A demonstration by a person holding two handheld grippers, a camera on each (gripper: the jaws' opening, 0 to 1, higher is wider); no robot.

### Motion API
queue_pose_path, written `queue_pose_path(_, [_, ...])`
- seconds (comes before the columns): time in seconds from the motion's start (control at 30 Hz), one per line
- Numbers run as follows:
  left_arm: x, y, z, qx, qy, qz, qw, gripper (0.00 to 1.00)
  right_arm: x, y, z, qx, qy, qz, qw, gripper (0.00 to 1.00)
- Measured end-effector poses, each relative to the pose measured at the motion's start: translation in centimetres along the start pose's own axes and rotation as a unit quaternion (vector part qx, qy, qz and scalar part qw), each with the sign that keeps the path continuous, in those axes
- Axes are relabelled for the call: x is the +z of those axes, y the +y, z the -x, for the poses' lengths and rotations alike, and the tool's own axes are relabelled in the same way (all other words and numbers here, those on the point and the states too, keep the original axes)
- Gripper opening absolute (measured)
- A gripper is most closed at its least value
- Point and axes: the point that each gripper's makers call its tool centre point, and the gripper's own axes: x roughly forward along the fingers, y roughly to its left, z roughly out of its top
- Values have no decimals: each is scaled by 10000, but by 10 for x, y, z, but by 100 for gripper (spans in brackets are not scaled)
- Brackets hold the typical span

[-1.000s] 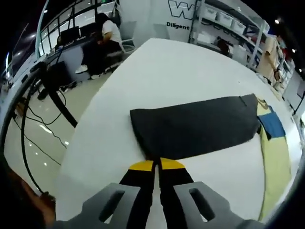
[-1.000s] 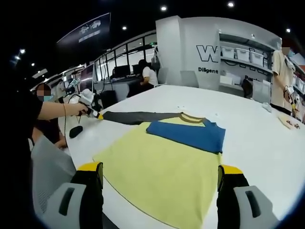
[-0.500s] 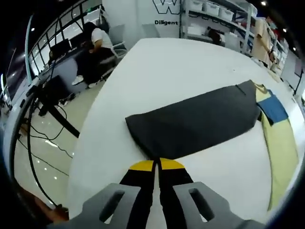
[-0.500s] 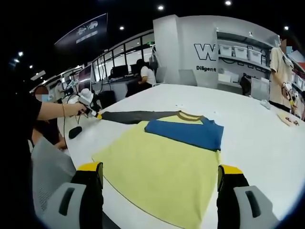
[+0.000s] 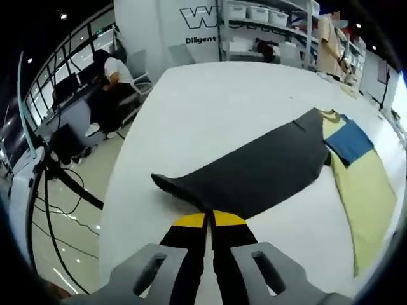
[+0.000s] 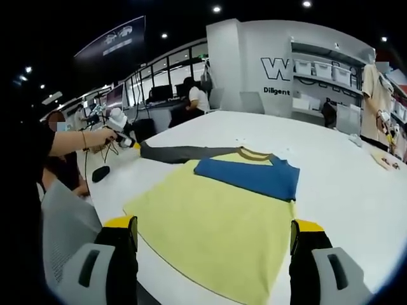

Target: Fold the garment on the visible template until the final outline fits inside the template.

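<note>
Left gripper view: the left tongs [image 5: 209, 218], pinching the dark sleeve [image 5: 254, 170], have lifted its end off the counter [image 5: 191, 108]; the right tongs [image 6: 213, 232] stay spread.

A broad white table [image 6: 343, 184] carried everything. On it lay a garment [image 6: 216, 222], its pale yellow body spread flat with a blue part [image 6: 251, 178] folded across it near the brown-edged neckline. A dark grey sleeve [image 5: 254, 175] stretched out from the garment over the tabletop toward the table's edge; its far end looked lifted slightly off the surface. A small dark object [image 6: 100, 174] sat near the table's edge, too small to identify. Tiny specks lay farther along the white surface.
</note>
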Motion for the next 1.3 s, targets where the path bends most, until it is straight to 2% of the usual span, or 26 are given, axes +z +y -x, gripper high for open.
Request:
queue_pose_path(0.13, [18,-9,5,-70,-172,-227,9996,2,-2,1,0,10,27,23,10000,99])
queue_pose_path(0.43, [50,-29,8,-230,-422,-401,9980,2,-4,1,1,21,41,17,10000,99])
queue_pose_path(0.53, [60,-39,8,-297,-532,-335,9976,2,-5,1,1,31,56,32,10000,99])
queue_pose_path(0.77, [84,-74,9,-579,-766,-362,9947,2,-5,2,1,65,74,41,9999,99])
queue_pose_path(0.87, [99,-94,11,-737,-881,-421,9925,2,-6,3,1,93,78,46,9999,99])
queue_pose_path(1.13, [124,-130,11,-1054,-1015,-401,9884,2,-9,1,1,107,106,28,9999,99])
queue_pose_path(1.3, [147,-157,13,-1281,-1143,-521,9838,2,-8,1,1,117,111,45,9999,99])
